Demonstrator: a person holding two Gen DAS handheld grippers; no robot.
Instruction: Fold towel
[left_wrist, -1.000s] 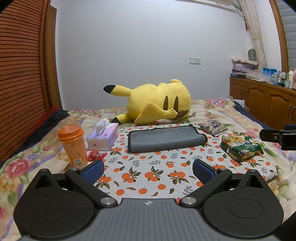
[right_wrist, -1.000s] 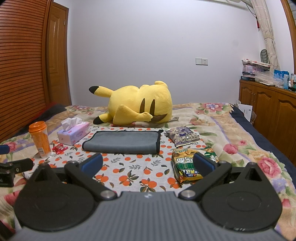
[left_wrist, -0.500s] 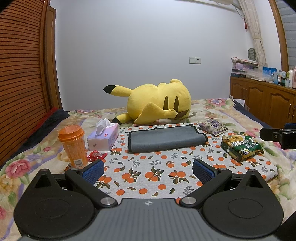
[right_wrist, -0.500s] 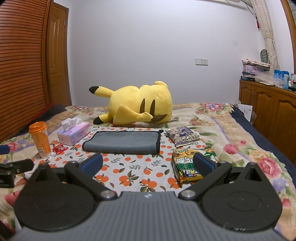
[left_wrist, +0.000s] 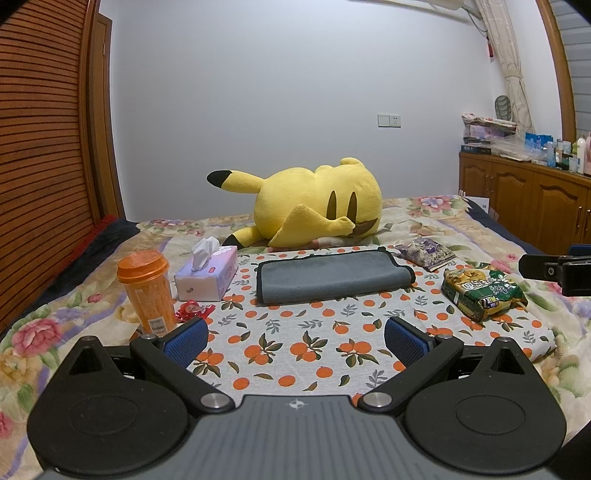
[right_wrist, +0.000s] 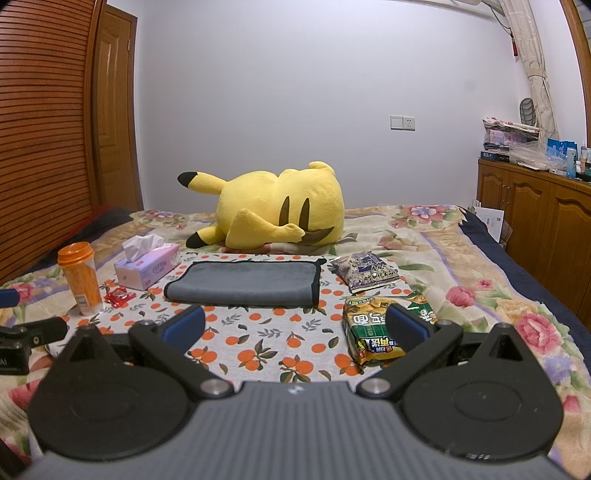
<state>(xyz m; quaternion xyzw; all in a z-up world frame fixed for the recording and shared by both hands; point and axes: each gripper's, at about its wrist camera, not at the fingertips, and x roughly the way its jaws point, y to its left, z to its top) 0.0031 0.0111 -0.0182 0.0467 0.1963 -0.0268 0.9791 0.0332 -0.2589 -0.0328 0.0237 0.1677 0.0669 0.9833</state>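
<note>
- My left gripper (left_wrist: 293, 338) hangs above the orange-print cloth (left_wrist: 295, 332) on the bed (right_wrist: 461, 258), its blue pads (left_wrist: 184, 339) spread wide with nothing between them.
- My right gripper (right_wrist: 295, 330) is likewise spread and empty, just over the near end of the green noodle packet (right_wrist: 373, 332).
- The grey towel (left_wrist: 332, 277) lies flat on the print cloth well ahead of both grippers, in front of the yellow plush (left_wrist: 314, 210). It looks already doubled into a long strip, with a dark-edged hem at its right end.
- I judge the step in hand to be the approach: neither gripper touches the towel yet.
- To do it well I would send each gripper to one corner of a single short end, so the edge lifts evenly rather than bunching.
- The pads should come in low and pinch only the towel layers; the print cloth beneath could easily be caught too.
- On the left, the tissue box (left_wrist: 207, 273) stands just beside the towel, with the orange cup (left_wrist: 147, 291) and a red wrapper (left_wrist: 192, 310) nearer me. The upright cup looks easy to tip.
- On the right, the purple packet (right_wrist: 364, 271) lies just beside the towel's end.
- Carrying the lifted end straight across to meet the opposite edge should keep the fold square.
</note>
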